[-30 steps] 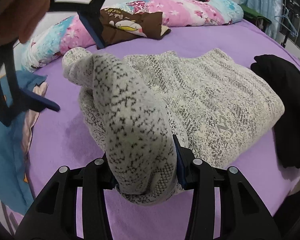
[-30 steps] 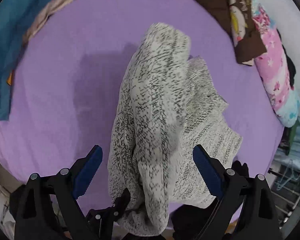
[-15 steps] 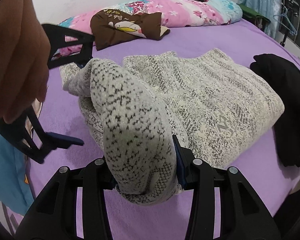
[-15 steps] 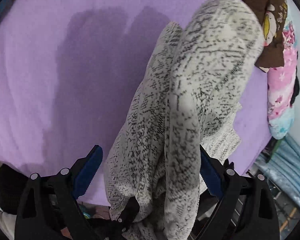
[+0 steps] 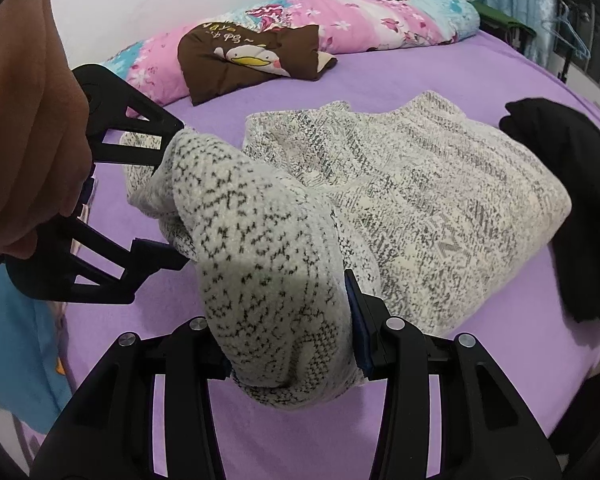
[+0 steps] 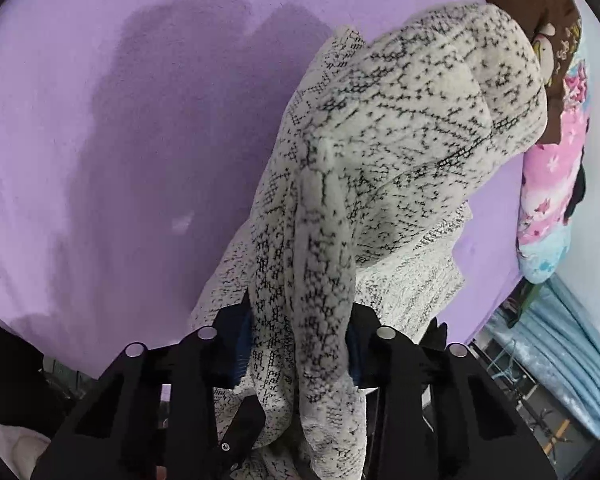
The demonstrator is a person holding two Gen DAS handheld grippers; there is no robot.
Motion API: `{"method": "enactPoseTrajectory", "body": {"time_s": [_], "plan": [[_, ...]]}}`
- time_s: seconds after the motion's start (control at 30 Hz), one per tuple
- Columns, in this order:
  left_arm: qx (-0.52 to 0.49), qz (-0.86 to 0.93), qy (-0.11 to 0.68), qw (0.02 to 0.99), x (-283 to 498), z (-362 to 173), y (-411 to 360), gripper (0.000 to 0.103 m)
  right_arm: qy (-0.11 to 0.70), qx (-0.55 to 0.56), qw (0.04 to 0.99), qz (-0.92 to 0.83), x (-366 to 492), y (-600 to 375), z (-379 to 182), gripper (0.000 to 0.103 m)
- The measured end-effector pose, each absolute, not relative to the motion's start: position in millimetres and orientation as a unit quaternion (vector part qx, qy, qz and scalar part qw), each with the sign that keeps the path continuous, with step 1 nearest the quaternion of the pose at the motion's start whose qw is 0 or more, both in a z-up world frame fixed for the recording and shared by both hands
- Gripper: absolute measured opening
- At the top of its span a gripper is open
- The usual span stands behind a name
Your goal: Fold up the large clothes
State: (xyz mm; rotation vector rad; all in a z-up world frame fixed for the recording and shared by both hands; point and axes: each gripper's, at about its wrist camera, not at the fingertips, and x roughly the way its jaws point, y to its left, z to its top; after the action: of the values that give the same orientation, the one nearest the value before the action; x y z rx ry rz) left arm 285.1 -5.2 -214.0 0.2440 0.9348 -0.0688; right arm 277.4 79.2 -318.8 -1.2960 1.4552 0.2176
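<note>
On a purple bed (image 5: 440,76), my left gripper (image 5: 288,340) pinches a thick roll of the speckled cream knit sweater (image 5: 420,200), blue pads pressed into both sides of the bunched fabric. My right gripper (image 6: 300,348) is closing on the same raised fold, wool filling the gap between its blue pads, which already touch the cloth on either side. The rest of the sweater lies folded flat across the middle of the bed, just beside a black garment (image 5: 572,200). A brown duck-print cushion (image 5: 252,60) leans against a floral quilt (image 5: 380,20) near the wall.
</note>
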Motion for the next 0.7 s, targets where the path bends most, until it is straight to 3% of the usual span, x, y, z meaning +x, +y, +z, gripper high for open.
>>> {"method": "enactPoseTrajectory", "body": {"time_s": [0.7], "plan": [[0.137,-0.052,0.414,0.898,239,-197,2,0.048,0.632,-0.387,0.64,0.204,308,-11,-223,0.027]]}}
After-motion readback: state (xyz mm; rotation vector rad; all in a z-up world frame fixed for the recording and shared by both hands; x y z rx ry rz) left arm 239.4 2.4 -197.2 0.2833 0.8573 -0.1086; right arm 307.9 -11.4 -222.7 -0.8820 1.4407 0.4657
